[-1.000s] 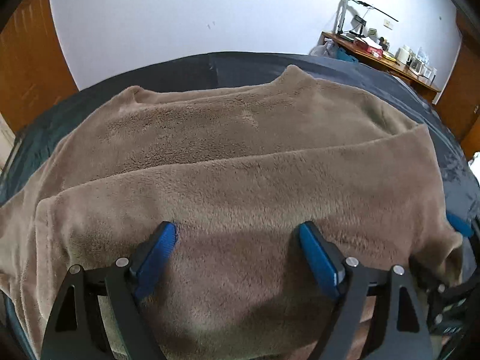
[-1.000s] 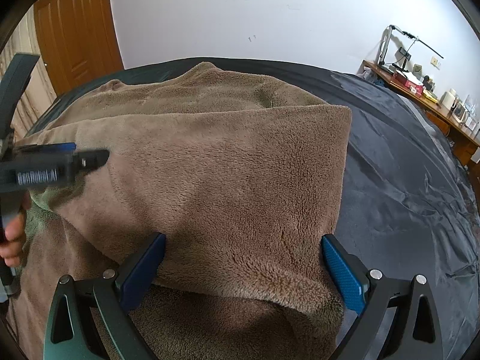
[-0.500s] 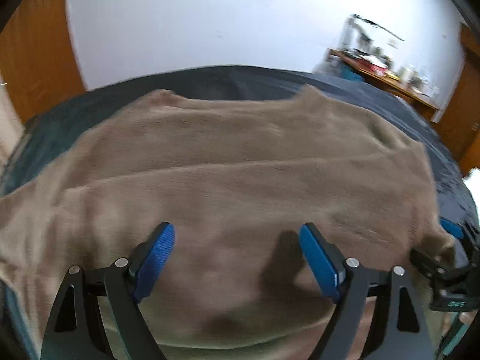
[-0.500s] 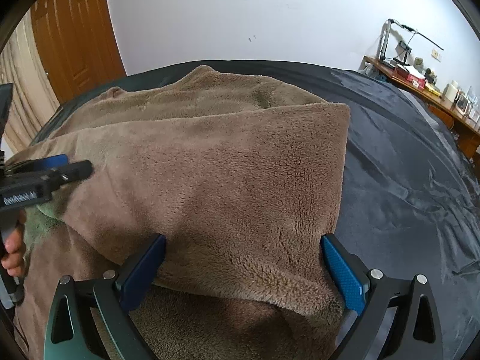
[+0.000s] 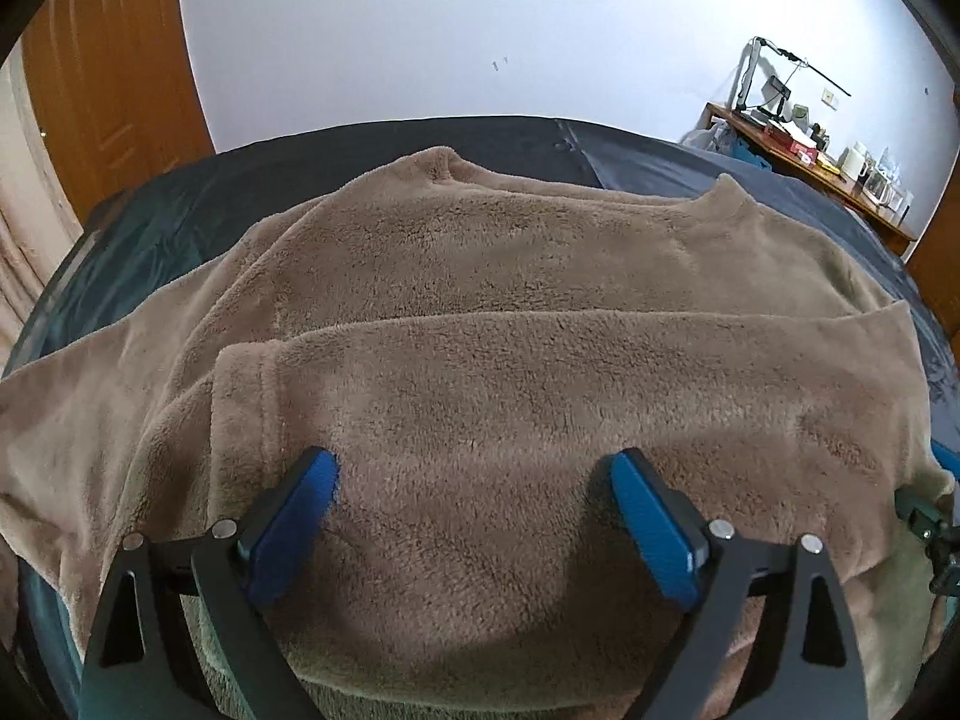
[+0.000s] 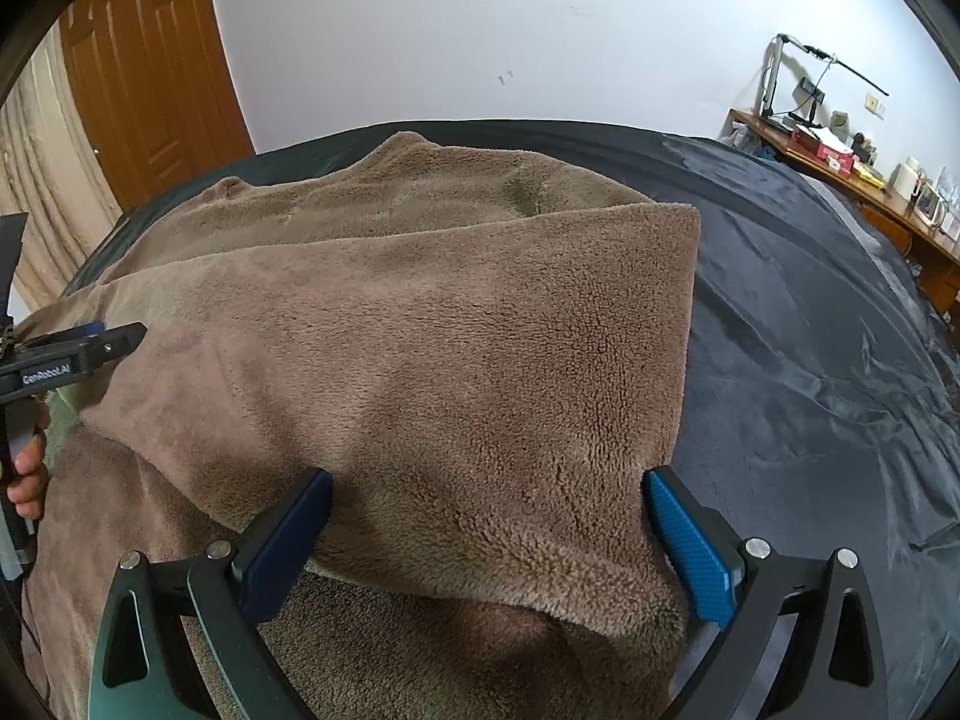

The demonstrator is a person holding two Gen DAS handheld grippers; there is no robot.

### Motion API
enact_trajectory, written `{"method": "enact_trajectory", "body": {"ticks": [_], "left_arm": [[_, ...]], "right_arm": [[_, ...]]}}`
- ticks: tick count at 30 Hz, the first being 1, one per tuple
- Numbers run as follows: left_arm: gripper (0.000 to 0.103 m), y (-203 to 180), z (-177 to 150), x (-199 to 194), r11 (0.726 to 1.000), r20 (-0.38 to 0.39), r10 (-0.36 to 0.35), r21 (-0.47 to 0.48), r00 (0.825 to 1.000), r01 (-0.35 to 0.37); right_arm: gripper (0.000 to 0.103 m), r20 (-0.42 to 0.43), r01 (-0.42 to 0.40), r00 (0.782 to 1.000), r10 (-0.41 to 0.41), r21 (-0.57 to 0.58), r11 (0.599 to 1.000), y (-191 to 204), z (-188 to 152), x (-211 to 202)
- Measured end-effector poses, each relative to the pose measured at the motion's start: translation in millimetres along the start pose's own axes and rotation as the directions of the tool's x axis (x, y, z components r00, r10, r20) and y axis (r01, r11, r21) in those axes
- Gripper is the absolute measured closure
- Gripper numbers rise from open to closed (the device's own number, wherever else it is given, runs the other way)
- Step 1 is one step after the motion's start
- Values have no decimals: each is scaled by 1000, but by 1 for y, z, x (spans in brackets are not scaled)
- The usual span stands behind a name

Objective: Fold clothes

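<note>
A brown fleece sweater [image 5: 510, 300] lies spread on a dark bed [image 5: 528, 138], with one sleeve [image 5: 540, 384] folded across its body. My left gripper [image 5: 474, 486] is open, its blue pads resting over the near edge of the folded layer. My right gripper [image 6: 486, 510] is open over the sweater's [image 6: 456, 348] folded right edge, one pad on the fleece and one at its border. The left gripper also shows at the left edge of the right wrist view [image 6: 78, 348], held by a hand.
The dark bed sheet [image 6: 810, 360] stretches to the right of the sweater. A wooden desk [image 6: 840, 174] with a lamp and clutter stands at the far right. A wooden door [image 6: 144, 72] and curtain are at the left. A white wall is behind.
The left gripper swung its view leftwards along the sweater's near edge, so the sleeve cuff is now in view. The right gripper stayed nearly still. Both stayed open.
</note>
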State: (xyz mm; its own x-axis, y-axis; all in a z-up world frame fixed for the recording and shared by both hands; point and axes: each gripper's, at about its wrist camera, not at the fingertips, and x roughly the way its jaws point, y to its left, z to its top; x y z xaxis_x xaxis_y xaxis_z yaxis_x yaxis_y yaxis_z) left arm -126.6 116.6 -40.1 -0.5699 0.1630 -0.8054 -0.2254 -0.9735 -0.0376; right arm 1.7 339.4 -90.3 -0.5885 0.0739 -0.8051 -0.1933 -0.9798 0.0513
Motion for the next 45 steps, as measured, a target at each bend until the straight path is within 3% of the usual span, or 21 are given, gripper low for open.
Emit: {"method": "enact_trajectory", "body": {"ticks": [4, 6, 9, 12, 17, 25, 34, 45], "left_arm": [[6, 2, 2, 4, 1000, 8, -3, -12, 1000, 3], [5, 2, 2, 6, 1000, 8, 2, -10, 1000, -2], [5, 2, 3, 6, 1000, 9, -2, -14, 1000, 2], [5, 4, 2, 5, 1000, 9, -9, -18, 1000, 9], [5, 8, 4, 4, 999, 9, -25, -26, 1000, 25], [4, 13, 9, 7, 999, 16, -39, -31, 999, 39], [4, 13, 10, 7, 999, 16, -34, -31, 999, 34], [4, 21, 11, 6, 996, 26, -67, -51, 997, 69]], "right_arm": [[0, -45, -40, 998, 39, -11, 999, -5, 10, -5], [0, -29, -71, 997, 72, 37, 997, -9, 24, -15], [0, 60, -106, 993, 102, 57, 993, -3, 50, -34], [0, 20, -115, 993, 115, 13, 993, 18, 70, -14], [0, -86, -51, 995, 52, 13, 999, 17, 80, 39], [0, -44, 92, 995, -90, 34, 995, -4, 91, 65], [0, -52, 73, 996, -70, 64, 995, 1, 80, 48], [0, -43, 30, 999, -33, -72, 997, 25, 19, 16]]}}
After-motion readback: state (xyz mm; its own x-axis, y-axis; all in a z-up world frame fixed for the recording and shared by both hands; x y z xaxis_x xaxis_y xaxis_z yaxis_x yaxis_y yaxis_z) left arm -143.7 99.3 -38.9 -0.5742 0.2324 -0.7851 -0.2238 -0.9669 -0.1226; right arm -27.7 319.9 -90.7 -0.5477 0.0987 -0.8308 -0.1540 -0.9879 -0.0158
